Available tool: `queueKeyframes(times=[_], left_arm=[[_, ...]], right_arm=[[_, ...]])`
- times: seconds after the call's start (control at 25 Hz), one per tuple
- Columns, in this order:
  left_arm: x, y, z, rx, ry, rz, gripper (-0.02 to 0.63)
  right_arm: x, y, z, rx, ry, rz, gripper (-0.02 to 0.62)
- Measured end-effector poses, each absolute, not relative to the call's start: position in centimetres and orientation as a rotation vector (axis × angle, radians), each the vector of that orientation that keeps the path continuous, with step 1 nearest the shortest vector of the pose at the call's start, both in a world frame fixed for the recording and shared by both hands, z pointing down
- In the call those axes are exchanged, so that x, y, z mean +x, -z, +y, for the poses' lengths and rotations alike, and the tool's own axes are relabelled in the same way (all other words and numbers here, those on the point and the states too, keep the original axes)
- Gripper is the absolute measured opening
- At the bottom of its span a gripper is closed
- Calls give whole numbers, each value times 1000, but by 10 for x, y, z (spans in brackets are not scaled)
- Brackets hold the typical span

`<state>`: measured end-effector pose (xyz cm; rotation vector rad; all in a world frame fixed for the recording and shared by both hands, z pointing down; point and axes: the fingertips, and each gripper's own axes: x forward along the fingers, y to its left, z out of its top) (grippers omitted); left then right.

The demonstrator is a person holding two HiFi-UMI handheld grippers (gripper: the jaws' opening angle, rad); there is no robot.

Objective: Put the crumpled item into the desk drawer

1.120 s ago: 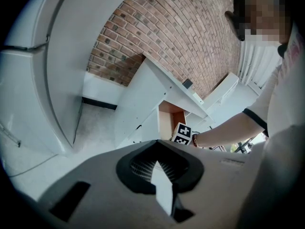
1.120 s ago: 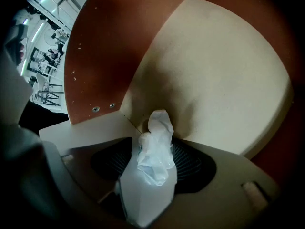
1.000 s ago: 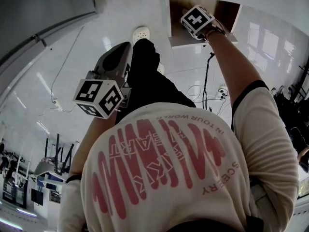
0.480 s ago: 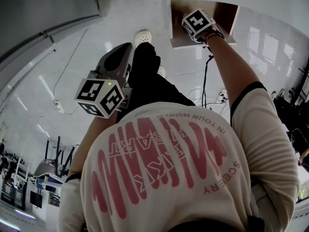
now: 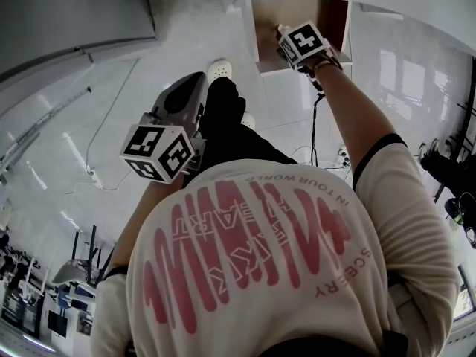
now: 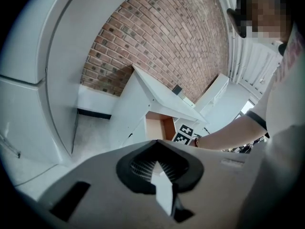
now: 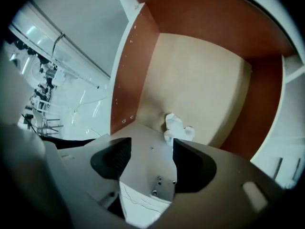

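The right tool (image 7: pixel 151 138) was spread inside the drawer (image 7: pixel 200 80), where the crumpled paper (image 7: pixel 177 128) lay; the left tool (image 6: pixel 159 166) was pressed together.

Red brick wall (image 6: pixel 162 42), white shoe (image 5: pixel 219 70), black cable (image 5: pixel 315 125) on glossy white floor (image 5: pixel 111 117)

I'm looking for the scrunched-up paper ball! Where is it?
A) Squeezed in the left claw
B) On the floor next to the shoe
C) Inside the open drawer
C: the right gripper view shows the crumpled white paper sitting on the pale bottom of the drawer, just past the tips of the right claw, whose jaws stand apart.
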<state>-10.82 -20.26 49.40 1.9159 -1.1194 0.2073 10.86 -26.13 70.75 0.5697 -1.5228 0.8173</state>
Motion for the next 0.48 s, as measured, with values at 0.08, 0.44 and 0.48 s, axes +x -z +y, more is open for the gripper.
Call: queueKeyframes(times=[0.08, 0.44, 0.48], left_arm=[[-104, -486, -195, 1929, -199, -1123, 3], [-87, -450, -170, 2003, -156, -1164, 3], [-84, -446, -167, 2011, -152, -1166, 3]], right_arm=[[111, -696, -252, 623, -870, -1543, 287], [115, -646, -205, 735, -919, -1657, 273], [114, -638, -199, 745, -931, -1679, 273]])
